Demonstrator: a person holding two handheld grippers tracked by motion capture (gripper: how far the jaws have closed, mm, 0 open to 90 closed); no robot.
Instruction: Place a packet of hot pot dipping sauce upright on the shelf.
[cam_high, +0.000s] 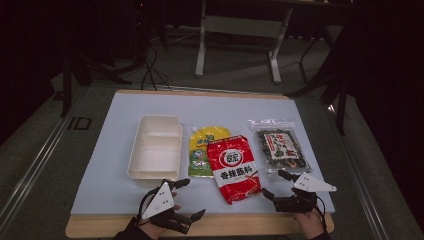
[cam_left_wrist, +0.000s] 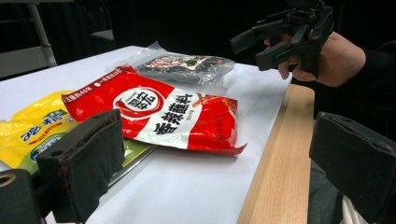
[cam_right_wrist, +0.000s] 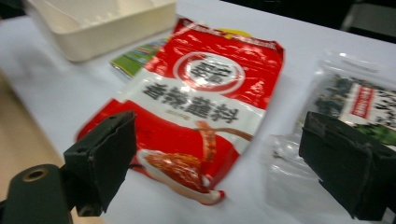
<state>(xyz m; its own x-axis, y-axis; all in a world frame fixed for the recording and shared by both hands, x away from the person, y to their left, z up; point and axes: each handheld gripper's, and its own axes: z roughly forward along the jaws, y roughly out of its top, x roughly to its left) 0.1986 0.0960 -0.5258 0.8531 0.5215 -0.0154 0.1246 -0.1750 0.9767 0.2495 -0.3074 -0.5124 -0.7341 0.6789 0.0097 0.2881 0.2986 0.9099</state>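
Both tools empty with jaws spread, right tool (cam_high: 276, 184) nearest the red packet (cam_high: 233, 167), which lies flat on the counter (cam_high: 110, 190) overlapping the yellow pouch (cam_high: 202, 145), left tool (cam_high: 189, 198) waiting near the tray (cam_high: 155, 146).

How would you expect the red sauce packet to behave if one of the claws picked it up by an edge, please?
The red sauce packet is a soft pouch lying flat, so it would probably sag and fold instead of staying stiff. Its glossy film catches the light, so it may slip between the pads. It overlaps the yellow pouch, which might shift along with it.
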